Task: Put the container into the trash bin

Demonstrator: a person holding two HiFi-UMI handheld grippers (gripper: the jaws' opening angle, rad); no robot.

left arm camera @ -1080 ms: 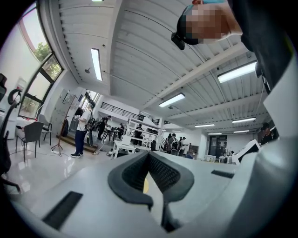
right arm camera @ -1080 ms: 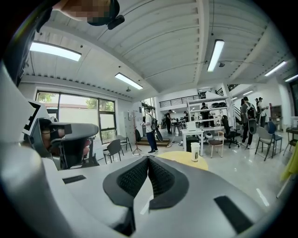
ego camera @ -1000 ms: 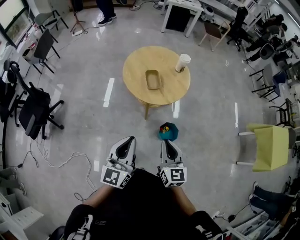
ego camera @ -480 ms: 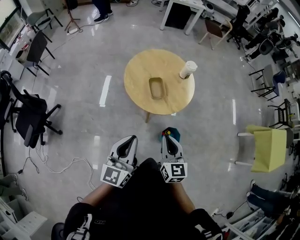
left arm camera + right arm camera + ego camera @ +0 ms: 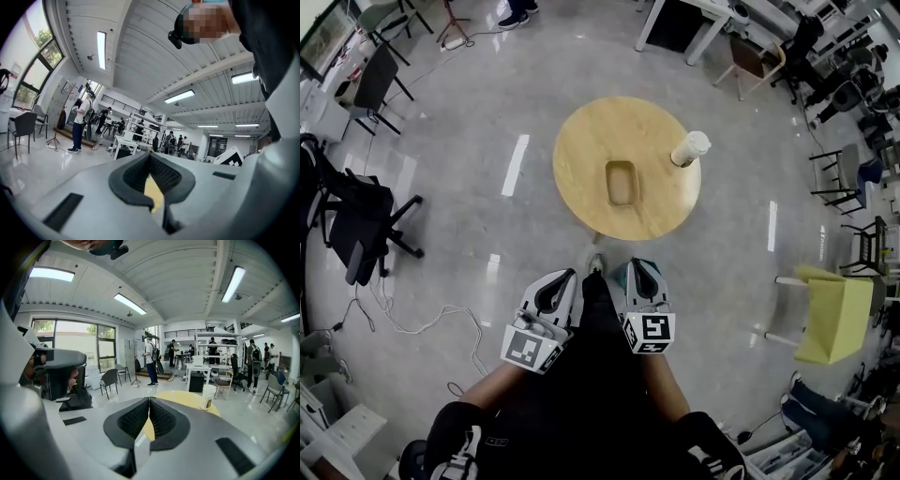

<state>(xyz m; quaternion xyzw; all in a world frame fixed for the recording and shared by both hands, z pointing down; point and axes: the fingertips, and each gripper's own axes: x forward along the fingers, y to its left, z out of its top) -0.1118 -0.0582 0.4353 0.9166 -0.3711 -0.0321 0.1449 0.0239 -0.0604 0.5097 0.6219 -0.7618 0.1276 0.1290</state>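
A tan rectangular container (image 5: 620, 182) lies in the middle of a round wooden table (image 5: 581, 150). At the table's right edge stands a white paper cup (image 5: 689, 148), which the right gripper view shows as well (image 5: 206, 396). The teal trash bin (image 5: 621, 275) sits on the floor in front of the table, mostly hidden behind my right gripper (image 5: 640, 267). My left gripper (image 5: 564, 275) is held beside it. Both are short of the table, with their jaws shut and nothing between them. The pads meet in the left gripper view (image 5: 150, 155) and in the right gripper view (image 5: 149, 399).
Black office chairs (image 5: 356, 225) and floor cables (image 5: 431, 323) are at the left. A yellow-green chair (image 5: 830, 314) stands at the right. Desks, chairs and several people fill the far side of the room. My shoe (image 5: 595, 264) is just ahead of the bin.
I have walked toward the table, which now sits closer and lower in the head view. The bin has slid from ahead of the right gripper to behind it. Both grippers stay shut.
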